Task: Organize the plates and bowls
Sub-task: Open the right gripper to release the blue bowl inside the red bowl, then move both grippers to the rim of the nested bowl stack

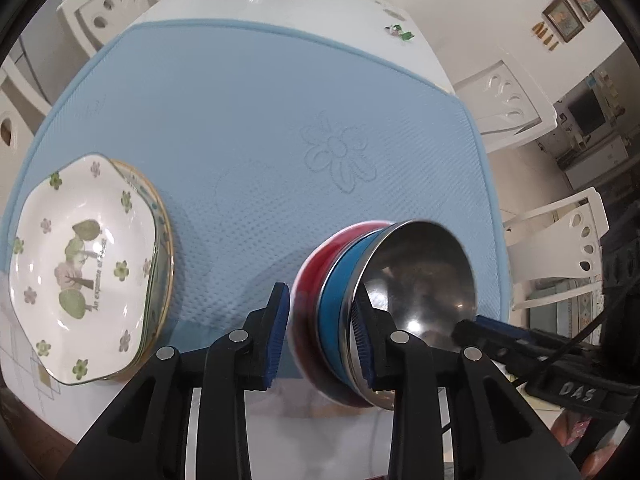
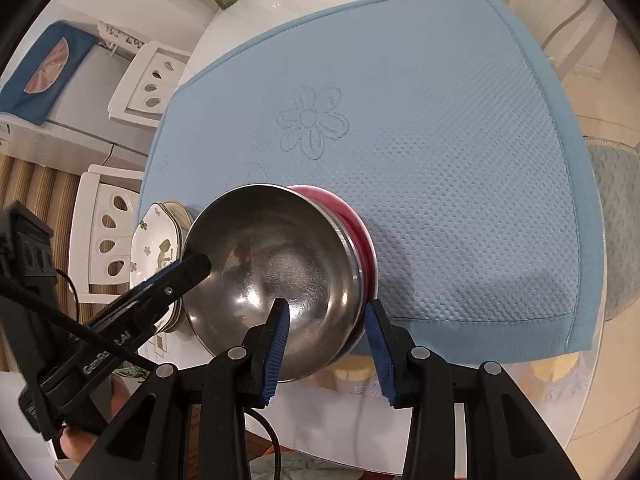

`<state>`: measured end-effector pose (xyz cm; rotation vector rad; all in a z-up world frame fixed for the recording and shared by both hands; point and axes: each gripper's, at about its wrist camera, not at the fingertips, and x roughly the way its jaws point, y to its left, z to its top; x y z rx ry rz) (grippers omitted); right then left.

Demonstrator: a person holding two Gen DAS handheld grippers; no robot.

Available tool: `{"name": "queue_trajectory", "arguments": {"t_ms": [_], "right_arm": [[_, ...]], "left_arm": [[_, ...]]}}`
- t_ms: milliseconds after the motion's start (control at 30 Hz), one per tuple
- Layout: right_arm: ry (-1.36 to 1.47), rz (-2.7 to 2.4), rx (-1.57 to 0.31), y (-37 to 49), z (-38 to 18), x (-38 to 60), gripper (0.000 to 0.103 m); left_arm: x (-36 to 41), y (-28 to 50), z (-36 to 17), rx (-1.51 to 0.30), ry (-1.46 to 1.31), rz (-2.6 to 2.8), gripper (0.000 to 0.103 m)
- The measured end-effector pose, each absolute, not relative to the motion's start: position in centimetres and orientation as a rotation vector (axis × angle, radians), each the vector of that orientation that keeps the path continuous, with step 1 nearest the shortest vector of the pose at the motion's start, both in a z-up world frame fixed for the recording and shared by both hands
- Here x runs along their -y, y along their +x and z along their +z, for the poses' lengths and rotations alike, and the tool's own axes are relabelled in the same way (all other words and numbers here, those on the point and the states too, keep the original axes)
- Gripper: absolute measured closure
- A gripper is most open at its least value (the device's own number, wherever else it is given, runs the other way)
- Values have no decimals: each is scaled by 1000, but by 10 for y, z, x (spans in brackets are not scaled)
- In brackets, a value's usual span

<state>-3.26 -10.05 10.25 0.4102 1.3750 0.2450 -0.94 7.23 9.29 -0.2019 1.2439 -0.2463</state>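
Nearest, the right tool (image 2: 326, 346) pinches the near rim of the nested bowls (image 2: 276, 276) – steel inside blue and red, stiff, slick, best held by the rim. Left tool (image 1: 322, 338) straddles them, loosened. Plates (image 1: 86, 272) stacked far left on the bench (image 1: 280, 0).

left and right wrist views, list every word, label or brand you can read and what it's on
"DAS": on the body of the right gripper.
"GenRo" then "AI", middle hidden by a cable: on the body of the left gripper.
"An expanse of", last word too blurred: on the top floral plate.
Other plate print: too small.
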Motion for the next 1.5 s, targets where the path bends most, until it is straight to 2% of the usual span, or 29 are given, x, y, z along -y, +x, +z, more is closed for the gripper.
{"name": "queue_trajectory", "arguments": {"t_ms": [333, 767, 833, 867, 933, 1033, 1100, 1133, 1167, 1500], "right_arm": [[335, 226, -1352, -34, 113, 99, 64], [197, 116, -1153, -49, 171, 66, 61], [185, 79, -1117, -54, 180, 58, 60], [191, 60, -1108, -55, 183, 56, 53], [233, 8, -1091, -59, 186, 51, 51], [254, -40, -1105, -62, 183, 43, 51], [251, -90, -1111, -66, 181, 37, 51], [255, -102, -1111, -69, 180, 35, 51], [264, -117, -1115, -71, 179, 32, 51], [307, -276, -1067, -86, 190, 8, 51]], "left_arm": [[-69, -19, 95, -1208, -167, -234, 74], [-86, -40, 157, -996, -98, -255, 75], [-92, -37, 164, -971, -114, -281, 75], [-96, -35, 168, -963, -127, -305, 75], [-98, -31, 172, -959, -134, -340, 75], [-100, -31, 171, -962, -126, -386, 68], [-102, -33, 169, -981, -123, -436, 52], [-103, -35, 170, -981, -122, -464, 38], [-104, -37, 170, -973, -121, -489, 31], [-122, -41, 180, -938, -45, -622, 29]]}}
